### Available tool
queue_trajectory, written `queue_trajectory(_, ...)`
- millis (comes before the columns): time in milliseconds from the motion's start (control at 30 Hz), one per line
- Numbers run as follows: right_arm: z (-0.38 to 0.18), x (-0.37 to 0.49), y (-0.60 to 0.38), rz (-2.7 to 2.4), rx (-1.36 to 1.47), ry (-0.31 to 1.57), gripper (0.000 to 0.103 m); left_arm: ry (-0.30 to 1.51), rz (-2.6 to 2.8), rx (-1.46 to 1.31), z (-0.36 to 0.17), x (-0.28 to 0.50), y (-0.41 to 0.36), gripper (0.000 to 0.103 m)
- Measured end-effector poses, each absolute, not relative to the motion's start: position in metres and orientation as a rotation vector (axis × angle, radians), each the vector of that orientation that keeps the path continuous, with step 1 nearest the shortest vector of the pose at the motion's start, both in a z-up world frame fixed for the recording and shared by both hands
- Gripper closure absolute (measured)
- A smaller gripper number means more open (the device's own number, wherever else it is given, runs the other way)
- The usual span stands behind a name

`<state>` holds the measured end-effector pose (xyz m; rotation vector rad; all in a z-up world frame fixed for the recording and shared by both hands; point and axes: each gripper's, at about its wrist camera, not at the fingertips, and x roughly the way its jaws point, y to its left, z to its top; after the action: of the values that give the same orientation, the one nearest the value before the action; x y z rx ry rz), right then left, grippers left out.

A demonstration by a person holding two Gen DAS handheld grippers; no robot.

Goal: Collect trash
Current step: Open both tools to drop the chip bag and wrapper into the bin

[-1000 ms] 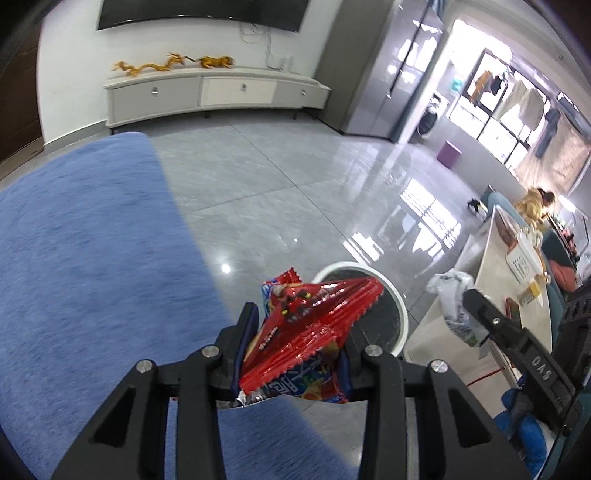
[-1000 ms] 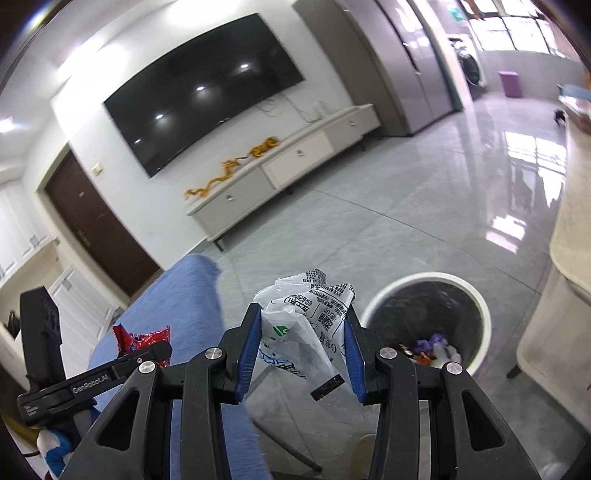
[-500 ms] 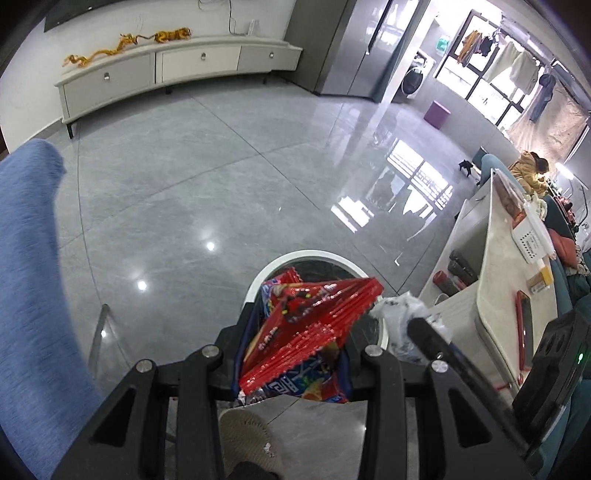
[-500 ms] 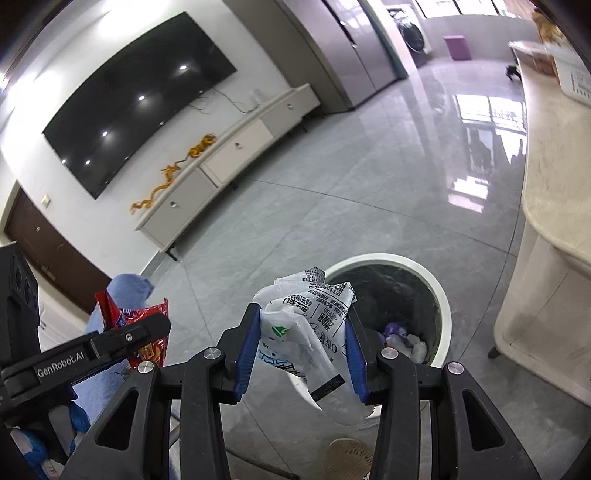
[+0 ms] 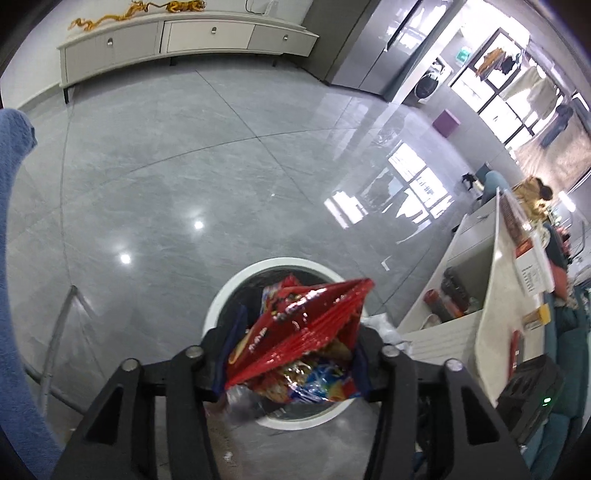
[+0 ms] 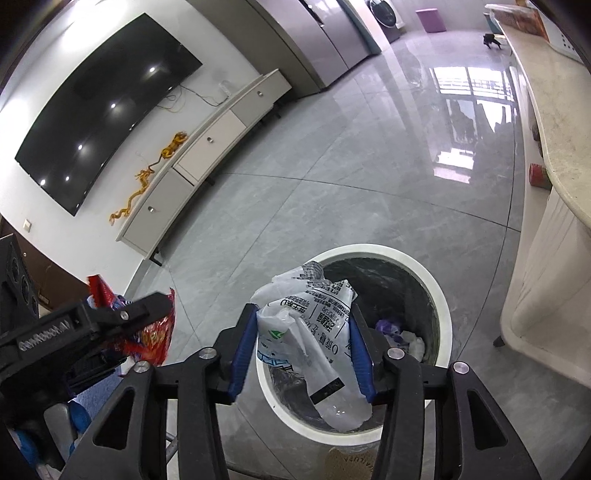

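A round bin with a white rim (image 5: 221,295) and a dark liner stands on the grey floor, with some trash inside. My left gripper (image 5: 291,354) hangs right over it. Its jaws are opening, and crumpled red snack wrappers (image 5: 306,325) still sit between the pads, touching them. My right gripper (image 6: 303,343) is above the near side of the bin (image 6: 439,295). Its jaws are opening too, with a white printed plastic bag (image 6: 306,325) still caught between the blue pads and drooping towards the bin. The left gripper (image 6: 147,314) and its red wrappers (image 6: 155,336) show at the left of the right wrist view.
A cream counter (image 6: 554,166) with shelves below stands close to the bin's right side. Blue upholstery (image 5: 11,295) fills the left edge. A white TV cabinet (image 5: 184,33) lines the far wall. A slipper toe (image 6: 343,461) shows by the bin's near edge.
Both grippers have come away from the blue upholstery and sunk towards the bin, which now lies right under them. Both pairs of jaws have widened a little around their trash.
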<state>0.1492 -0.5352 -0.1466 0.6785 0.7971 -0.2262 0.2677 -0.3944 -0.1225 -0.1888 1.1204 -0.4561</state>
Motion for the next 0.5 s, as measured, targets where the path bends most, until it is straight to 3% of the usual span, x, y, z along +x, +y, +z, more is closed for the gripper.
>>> queue_trajectory(133, -0.144, 0.147, -0.534, -0.242, 0.685, 0.796, 0.049, 1.109, -0.485, -0.200, -0.117, 0.266, -0.399, 0.040)
queue_trajectory(500, -0.113, 0.134, -0.529, -0.272, 0.685, 0.747, 0.043, 1.058, -0.500, -0.226, -0.085, 0.248, -0.393, 0.035)
